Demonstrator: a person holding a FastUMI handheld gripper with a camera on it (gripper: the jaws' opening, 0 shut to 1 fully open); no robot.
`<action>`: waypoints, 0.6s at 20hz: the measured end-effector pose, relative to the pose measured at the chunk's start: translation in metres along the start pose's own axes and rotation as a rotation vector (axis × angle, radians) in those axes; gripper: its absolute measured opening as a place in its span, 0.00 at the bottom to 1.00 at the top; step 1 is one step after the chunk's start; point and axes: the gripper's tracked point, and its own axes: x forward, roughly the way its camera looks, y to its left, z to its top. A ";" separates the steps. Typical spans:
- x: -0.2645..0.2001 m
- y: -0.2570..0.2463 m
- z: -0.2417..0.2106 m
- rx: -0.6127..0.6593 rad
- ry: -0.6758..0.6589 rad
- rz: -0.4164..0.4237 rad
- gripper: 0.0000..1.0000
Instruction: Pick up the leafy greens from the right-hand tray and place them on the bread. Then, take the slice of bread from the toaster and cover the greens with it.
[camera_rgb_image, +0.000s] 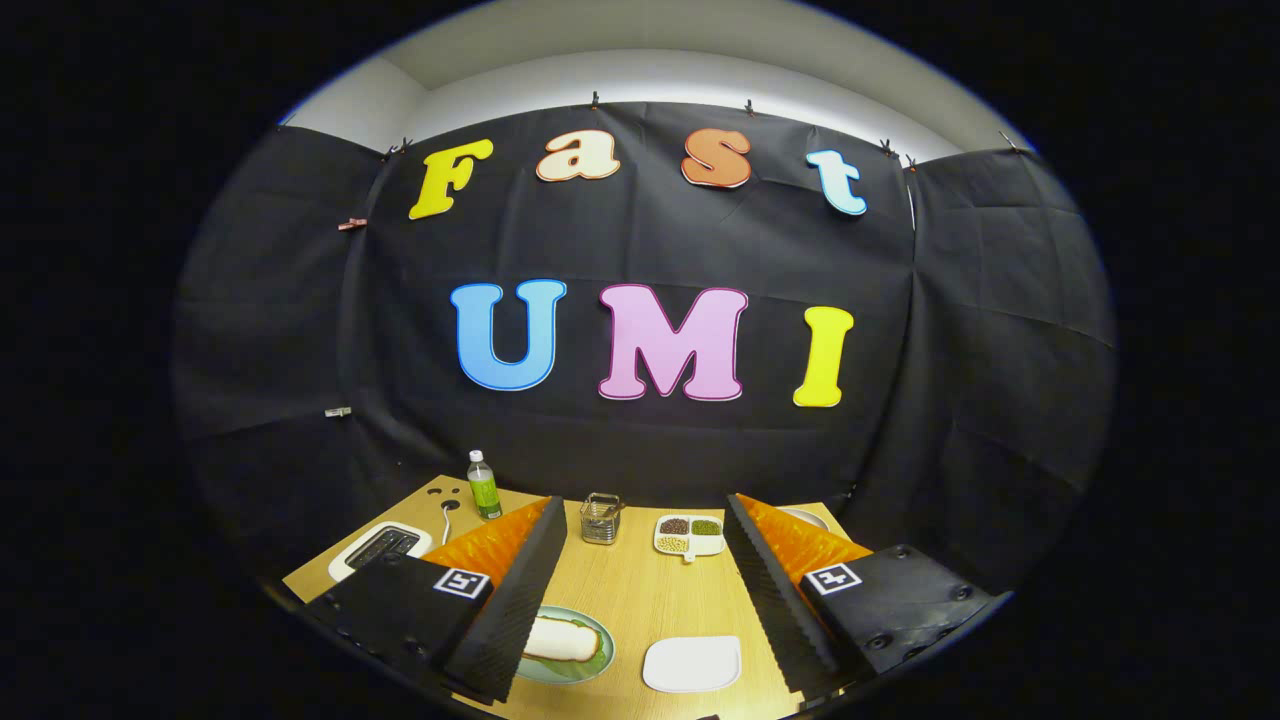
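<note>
Black cloth walls close off the booth, and below them sits a pale wooden bench (640, 600) with everything laid out. Up above the bench hangs the gripper (640, 600), its fingers (515, 600) spread wide apart — nothing between them but open bench, nothing gripped. Just inside the left finger sits a round greenish plate (590, 660) with a pale piece of bread (562, 640) on it, partly hidden by that finger. Beside the plate, between the fingers and a touch toward the right one, lies a white rounded tray (692, 664); I cannot make out any leafy greens on it from here. Further ahead, beyond the fingertips, stands a small wire basket (601, 518), and just to its right a white divided dish (689, 535) with three compartments of dark, green and pale beans. Out past the left finger there's the white toaster (382, 547) with its dark slots and a cord trailing off — whether a slice sits in it I cannot tell. Behind the toaster, near the cloth, a green bottle (484, 486) stands upright. A sliver of white plate (806, 516) peeks out behind the right finger.
</note>
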 end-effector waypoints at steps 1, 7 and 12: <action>0.000 -0.001 0.001 -0.008 -0.003 -0.003 0.98; -0.003 0.001 -0.002 -0.016 -0.014 -0.010 0.98; -0.004 0.005 -0.004 -0.029 -0.005 0.000 0.98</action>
